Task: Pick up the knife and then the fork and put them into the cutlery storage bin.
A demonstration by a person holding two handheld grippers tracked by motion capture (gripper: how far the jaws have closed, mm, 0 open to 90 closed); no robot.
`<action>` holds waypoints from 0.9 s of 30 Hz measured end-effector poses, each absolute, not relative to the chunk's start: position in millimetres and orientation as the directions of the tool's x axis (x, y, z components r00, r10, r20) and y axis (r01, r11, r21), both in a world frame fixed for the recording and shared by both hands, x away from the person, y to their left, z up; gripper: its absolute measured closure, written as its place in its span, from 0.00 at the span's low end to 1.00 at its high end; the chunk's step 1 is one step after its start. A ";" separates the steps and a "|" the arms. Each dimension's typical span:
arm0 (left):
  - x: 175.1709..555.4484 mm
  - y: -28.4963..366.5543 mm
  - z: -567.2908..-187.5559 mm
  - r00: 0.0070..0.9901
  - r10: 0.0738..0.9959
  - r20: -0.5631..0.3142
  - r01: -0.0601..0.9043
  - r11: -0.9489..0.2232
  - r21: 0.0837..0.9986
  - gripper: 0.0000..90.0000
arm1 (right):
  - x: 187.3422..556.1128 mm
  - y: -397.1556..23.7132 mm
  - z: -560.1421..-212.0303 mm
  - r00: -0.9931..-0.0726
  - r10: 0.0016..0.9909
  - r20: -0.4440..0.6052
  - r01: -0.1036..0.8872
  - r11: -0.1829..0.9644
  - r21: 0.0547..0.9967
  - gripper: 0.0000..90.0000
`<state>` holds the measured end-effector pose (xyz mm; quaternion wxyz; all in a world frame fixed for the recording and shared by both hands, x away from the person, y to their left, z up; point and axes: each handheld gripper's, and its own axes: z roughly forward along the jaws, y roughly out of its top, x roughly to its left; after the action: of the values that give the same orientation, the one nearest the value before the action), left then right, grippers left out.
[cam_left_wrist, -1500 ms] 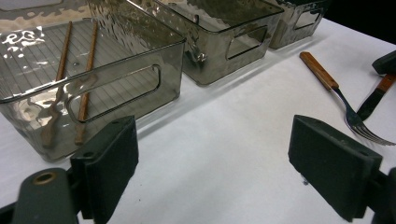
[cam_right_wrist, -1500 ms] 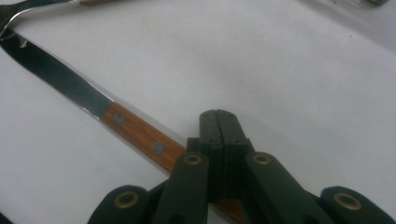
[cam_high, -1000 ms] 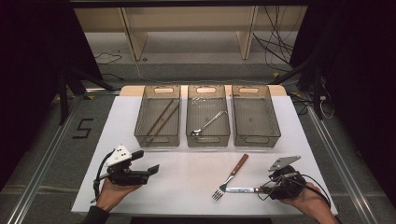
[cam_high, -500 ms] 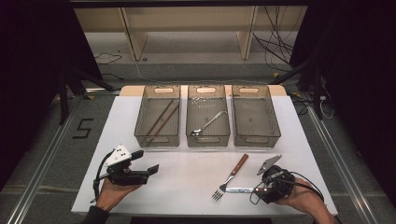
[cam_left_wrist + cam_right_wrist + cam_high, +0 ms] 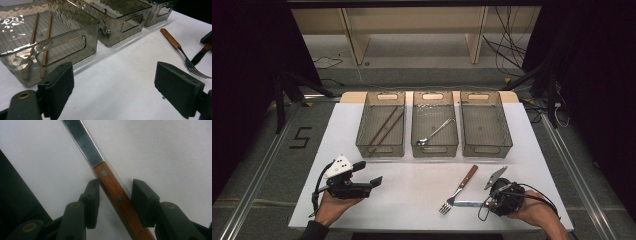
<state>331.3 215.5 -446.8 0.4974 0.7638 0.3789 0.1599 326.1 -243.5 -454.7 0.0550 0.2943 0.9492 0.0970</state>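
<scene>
- Since a second ago, your right claw has tipped down from level over the knife, its grey plate now standing up beside the fork; the knife, the fork and all three bins lie where they lay.
- Your right claw's jaws have just been closing, and in the right gripper view the knife handle runs between them. One pad meets the handle's edge and the other stands just clear, so the claw is not yet clenched on it.
- Your left claw sits as before on the near left of the tabletop, released, its two black jaws wide apart with bare white surface between them.
- The knife has a flat, polished steel blade and a reddish-brown wooden handle with two round metal rivets. It lies flat at the near right of the tabletop, blade tip close to the fork's tines.
- The fork is steel with a matching wooden handle, lying slantwise just beside your right claw, tines toward you.
- Three smoky, see-through plastic bins with ribbed floors and cut-out handles stand in a row at the far side.
- The left bin holds a pair of brown chopsticks, the middle bin a metal spoon, and the right bin stands well apart from the knife.
- The tabletop is smooth, matte white.
</scene>
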 end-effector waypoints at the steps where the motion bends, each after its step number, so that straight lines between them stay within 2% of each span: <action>1: 331.3 215.5 -446.9 0.662 0.738 -0.132 0.420 -0.219 0.881 0.17 | 325.8 -242.2 -454.6 -0.824 0.564 -0.055 0.543 0.813 0.210 0.66; 4: 331.2 215.5 -446.8 0.663 0.738 -0.130 0.419 -0.221 0.881 0.17 | 325.0 -238.0 -453.7 -0.831 0.553 -0.063 0.534 0.825 0.184 0.69; 6: 331.2 215.8 -446.7 0.664 0.737 -0.129 0.419 -0.224 0.880 0.17 | 325.2 -235.9 -453.5 -0.840 0.540 -0.050 0.525 0.834 0.172 0.78; 10: 331.1 215.8 -446.7 0.665 0.736 -0.127 0.419 -0.226 0.880 0.17 | 324.3 -233.7 -453.8 -0.861 0.506 -0.056 0.492 0.855 0.164 0.83; 27: 331.0 216.0 -446.6 0.665 0.736 -0.127 0.419 -0.228 0.879 0.17 | 321.6 -231.7 -451.4 -0.883 0.466 -0.065 0.456 0.881 0.127 0.86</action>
<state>331.0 216.0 -446.6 0.4943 0.7671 0.3764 0.1601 321.6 -231.7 -451.4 0.0470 0.2377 0.9687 0.0539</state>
